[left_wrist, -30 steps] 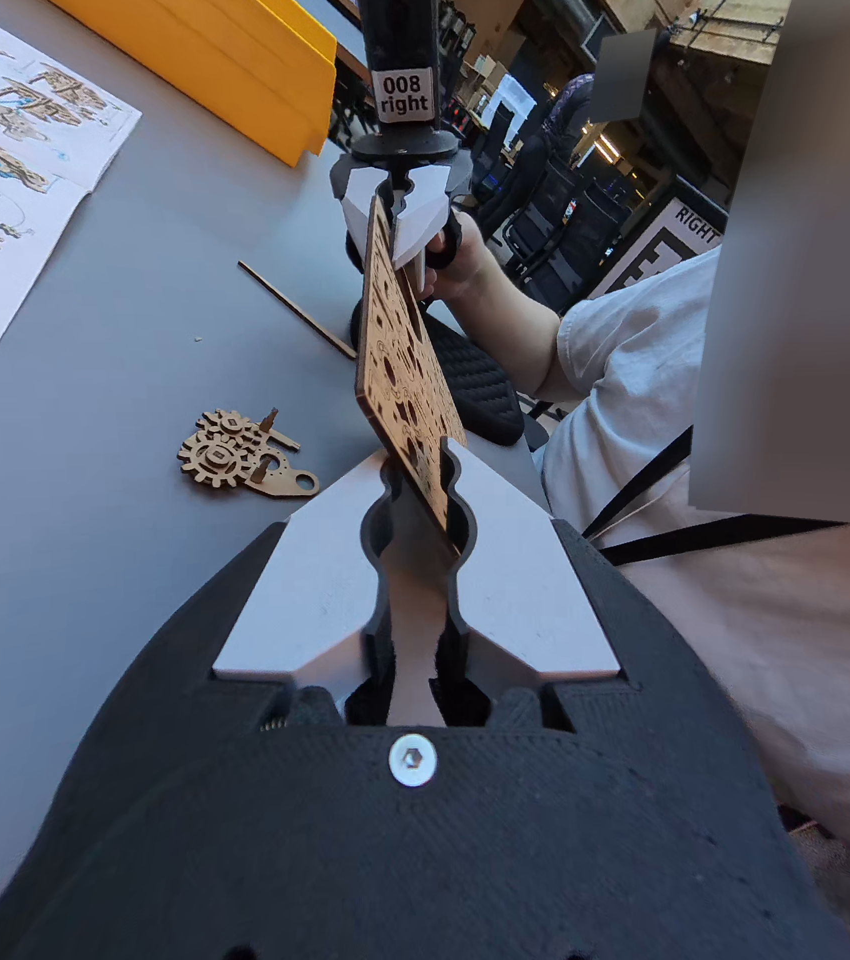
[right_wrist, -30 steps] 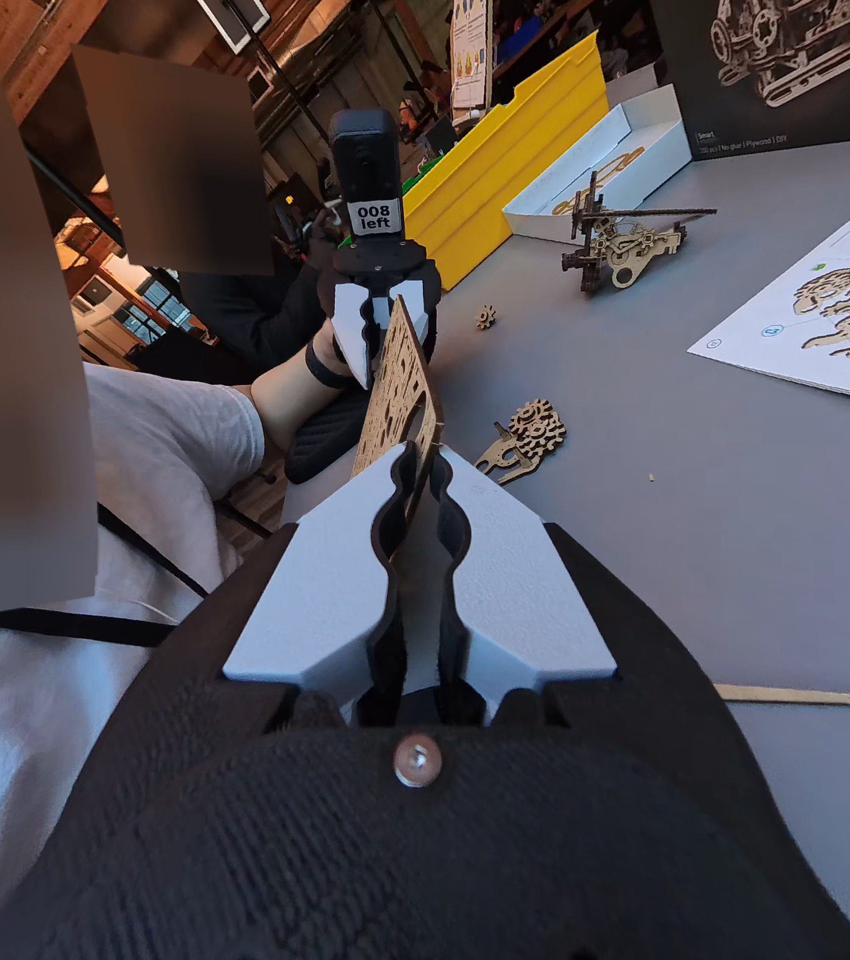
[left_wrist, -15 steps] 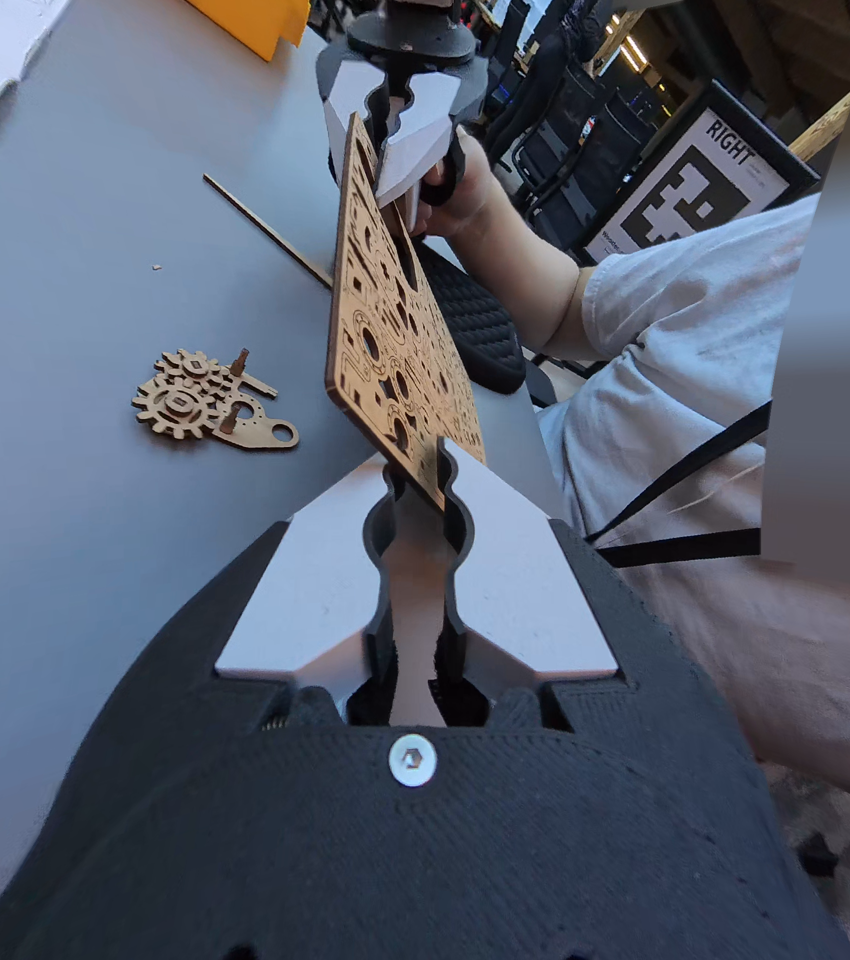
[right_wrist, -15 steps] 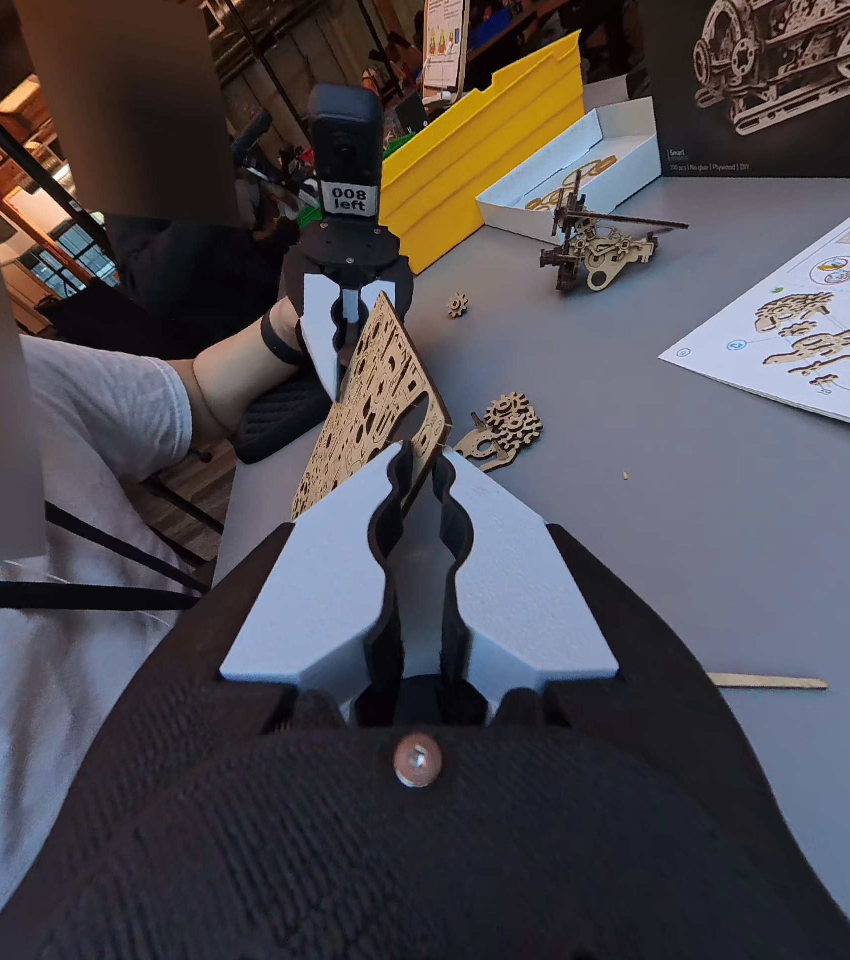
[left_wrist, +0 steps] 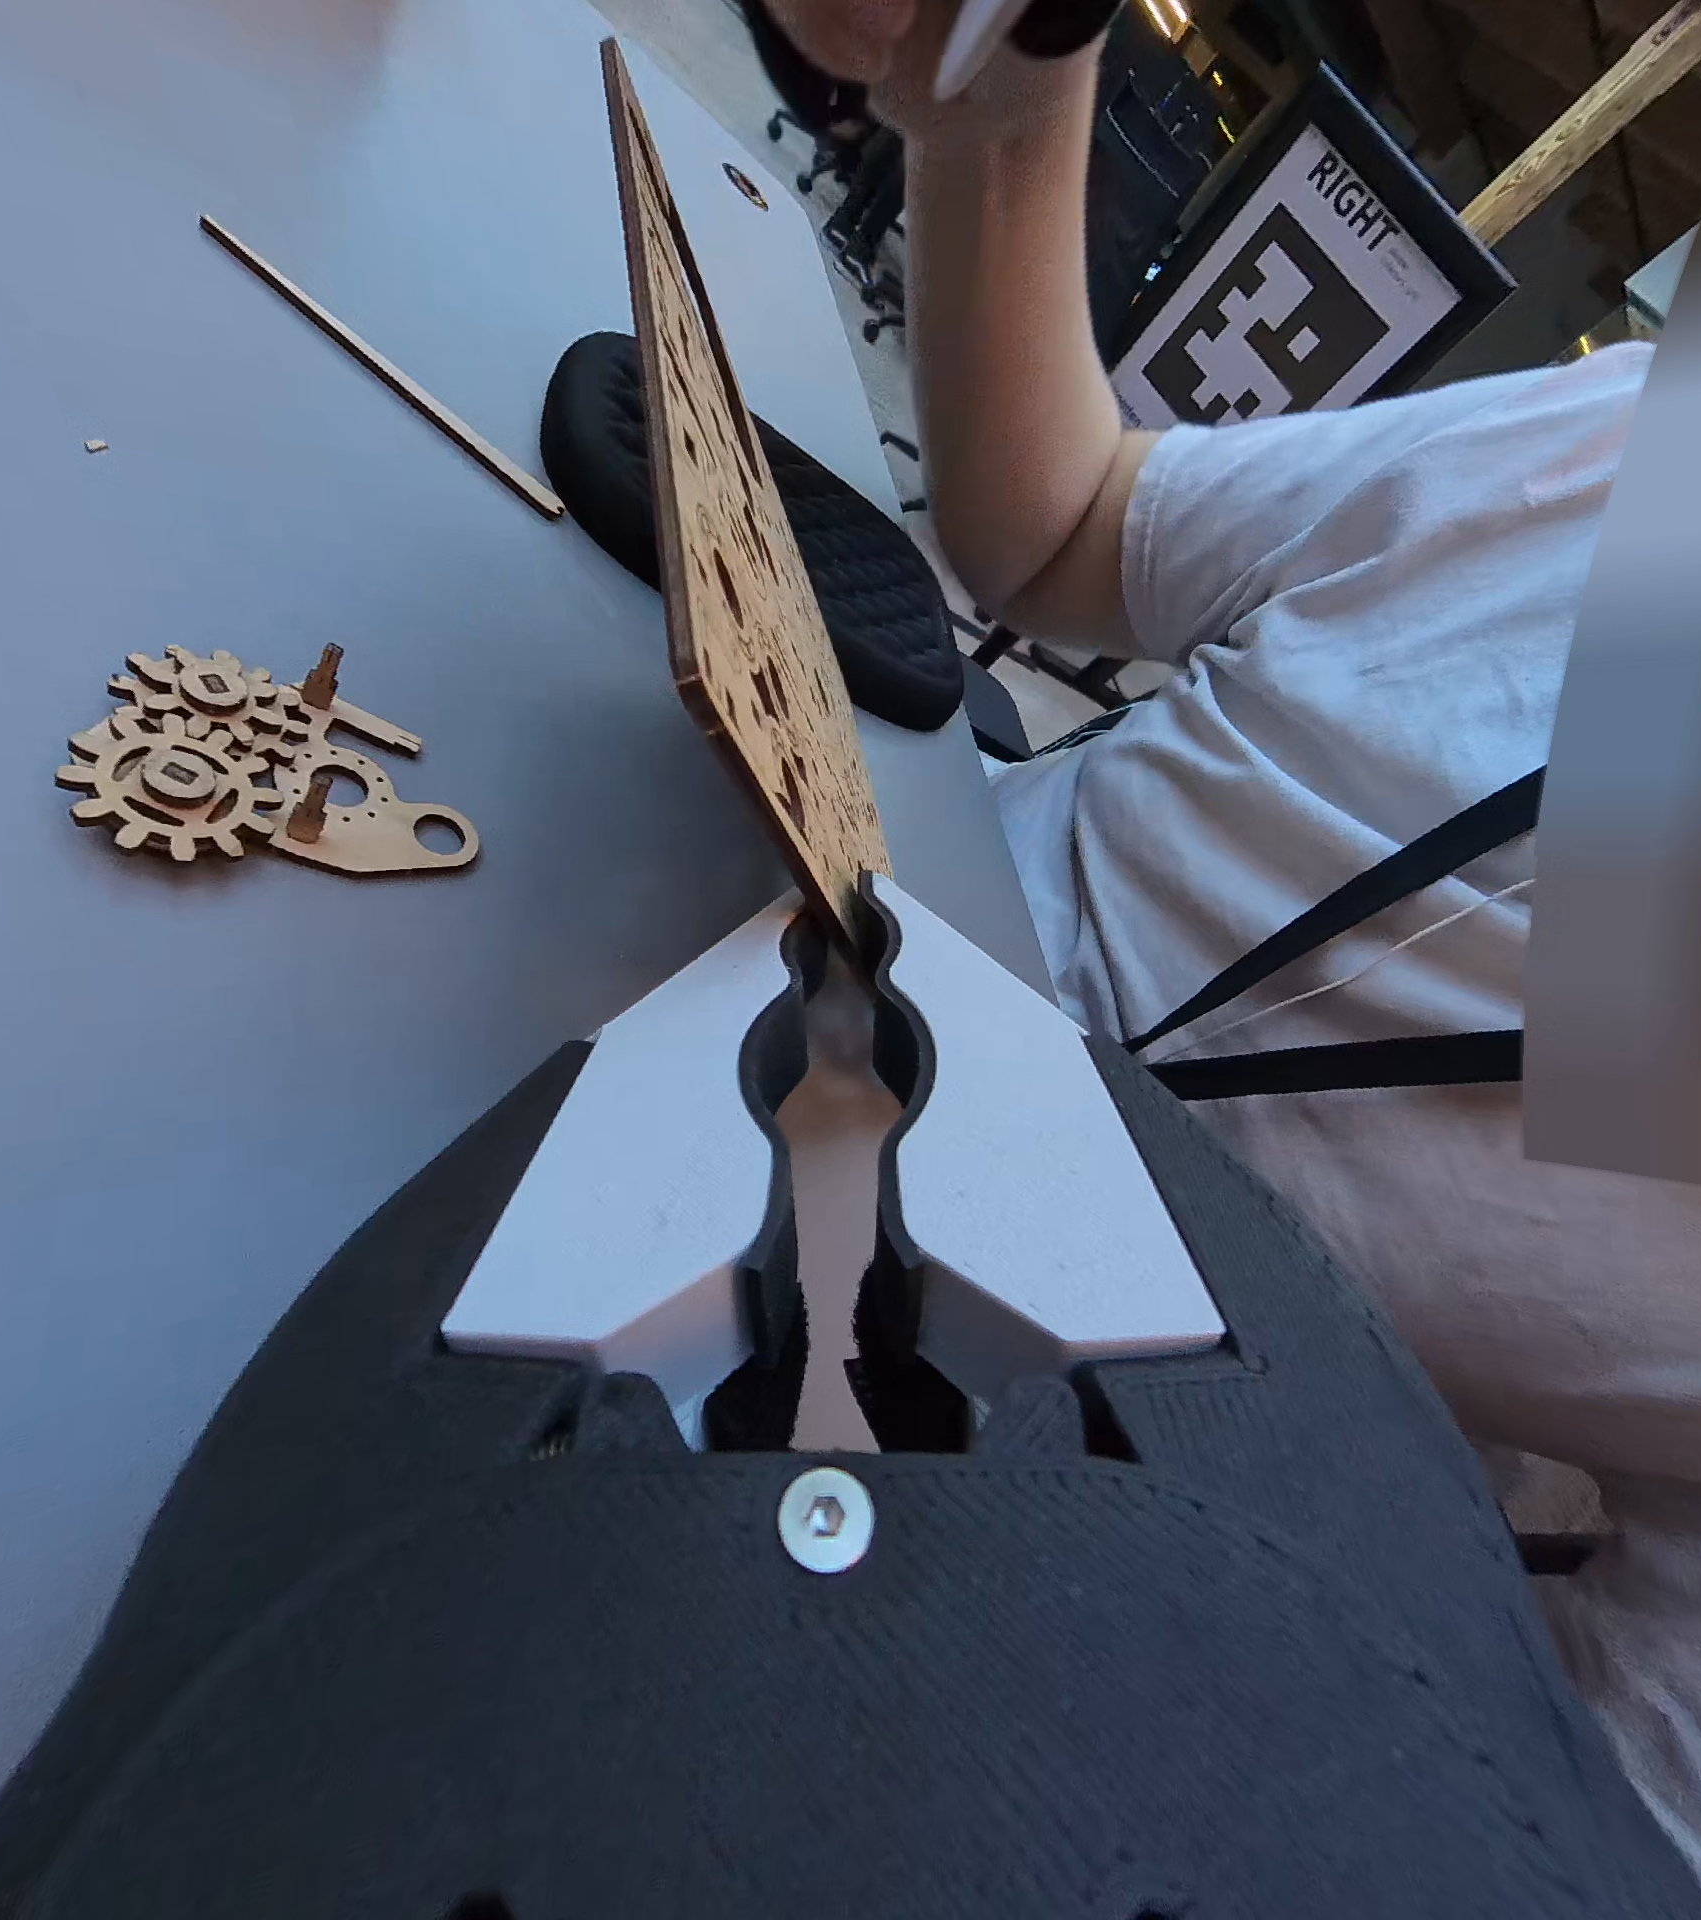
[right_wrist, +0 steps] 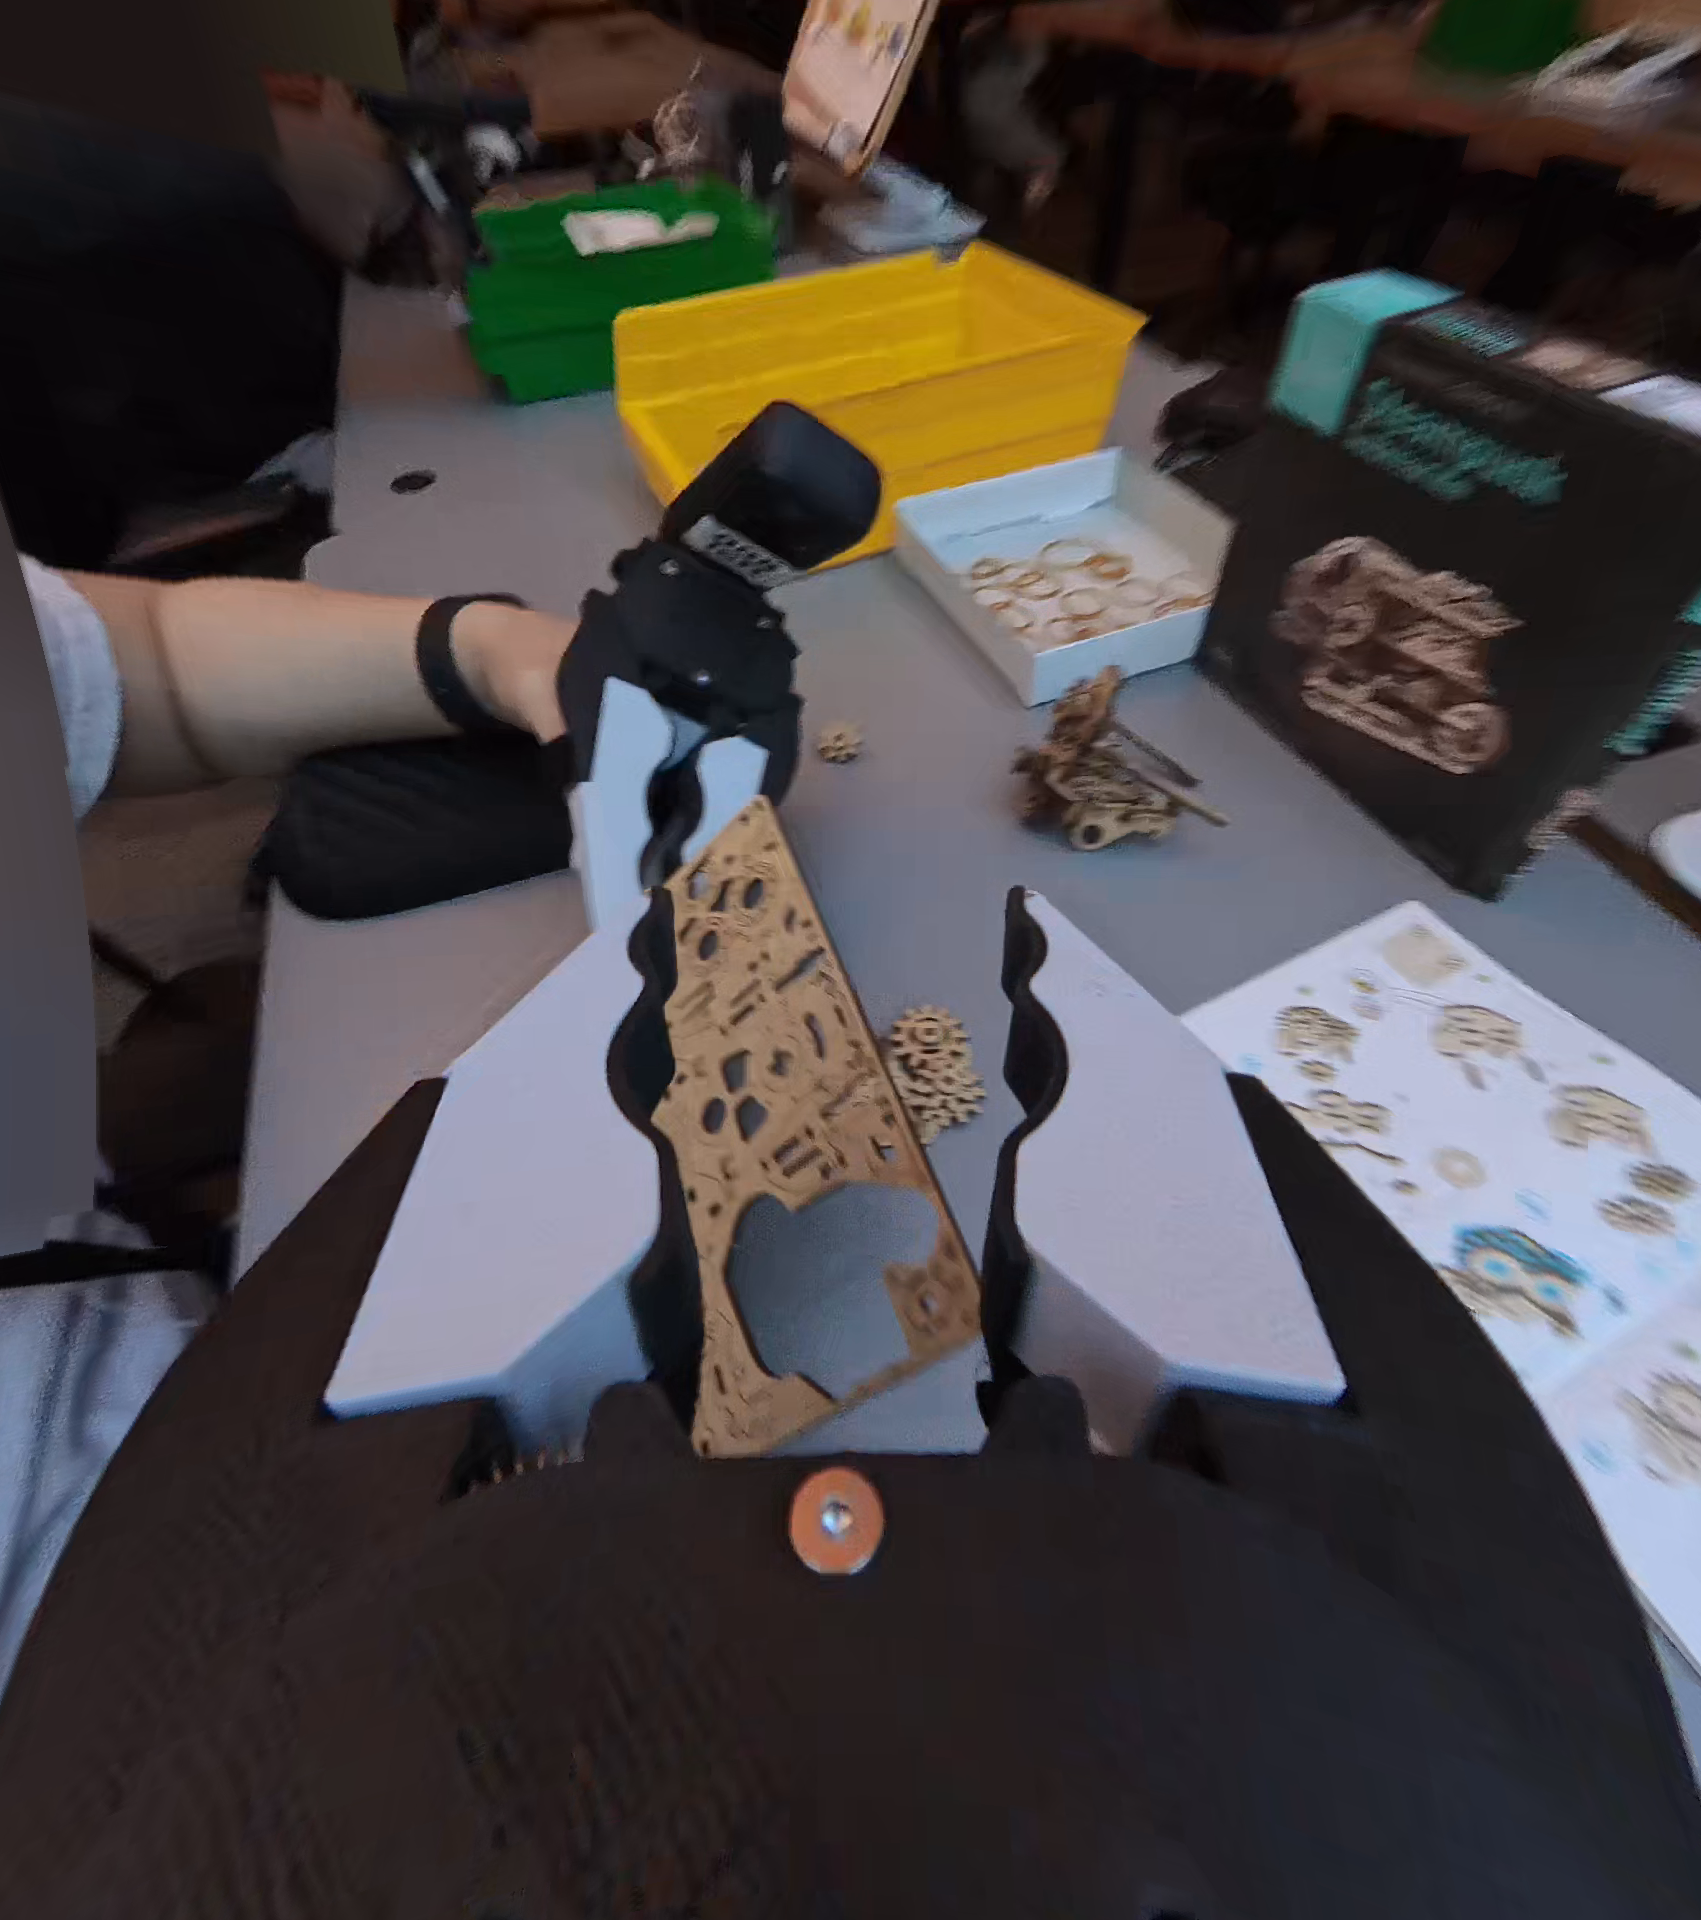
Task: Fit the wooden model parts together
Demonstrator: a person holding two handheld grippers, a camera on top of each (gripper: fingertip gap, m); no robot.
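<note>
A flat wooden parts sheet (left_wrist: 721, 520) with cut-out shapes is held on edge above the grey table (left_wrist: 150, 1039). My left gripper (left_wrist: 841, 914) is shut on its near corner. In the right wrist view the sheet (right_wrist: 784, 1091) shows between my right gripper's (right_wrist: 835, 914) wide-open jaws, which do not grip it. The left gripper (right_wrist: 674, 842) holds the sheet's far end there. In the left wrist view only one pale finger (left_wrist: 971, 52) of the right gripper shows at the top, off the sheet. A wooden gear assembly (left_wrist: 233, 769) lies flat on the table and also shows in the right wrist view (right_wrist: 934, 1070).
A thin wooden stick (left_wrist: 378, 364) and a black wrist pad (left_wrist: 877, 582) lie near the table edge. Farther back are a part-built model (right_wrist: 1095, 779), a small gear (right_wrist: 838, 743), a white tray (right_wrist: 1054, 665), a yellow bin (right_wrist: 877, 353), a black box (right_wrist: 1480, 644) and an instruction sheet (right_wrist: 1448, 1143). The grippers' ends are close to 15 centimetres from one another.
My right gripper has opened, let go of the sheet and lifted up and back. My left gripper keeps hold of the sheet, which now stands steeper.
</note>
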